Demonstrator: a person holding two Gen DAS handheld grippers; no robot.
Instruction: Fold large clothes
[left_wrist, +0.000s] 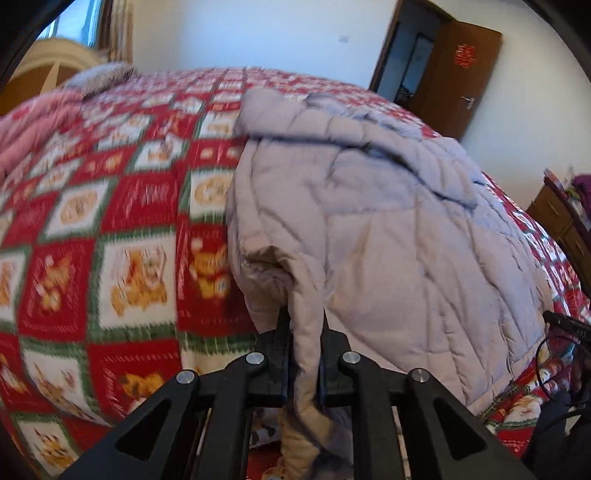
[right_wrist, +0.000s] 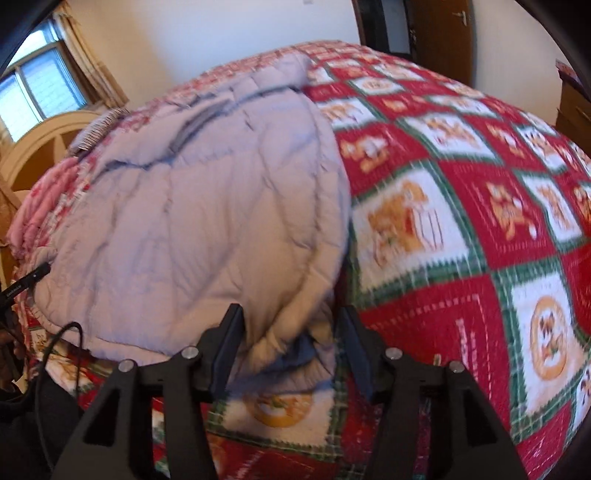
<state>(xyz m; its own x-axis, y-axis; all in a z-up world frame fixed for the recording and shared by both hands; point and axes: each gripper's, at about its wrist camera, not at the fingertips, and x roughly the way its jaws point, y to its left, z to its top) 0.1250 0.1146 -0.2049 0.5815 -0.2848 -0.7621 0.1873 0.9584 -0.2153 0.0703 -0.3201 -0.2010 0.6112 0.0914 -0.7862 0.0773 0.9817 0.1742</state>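
Puffy, light jacket (left_wrist: 369, 206): left gripper (left_wrist: 304, 332) pinches its hem; right gripper (right_wrist: 291, 332) apart, prob. touching nothing; grab corners.

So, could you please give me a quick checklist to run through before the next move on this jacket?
1. Left gripper shut on jacket edge: ok.
2. Right gripper open, fabric between its fingers unpinched: ok.
3. Jacket lies on the bedspread: ok.
4. Folded layers lined up: cannot tell, the pictures are blurred.
5. Cable off the jacket: cannot tell.
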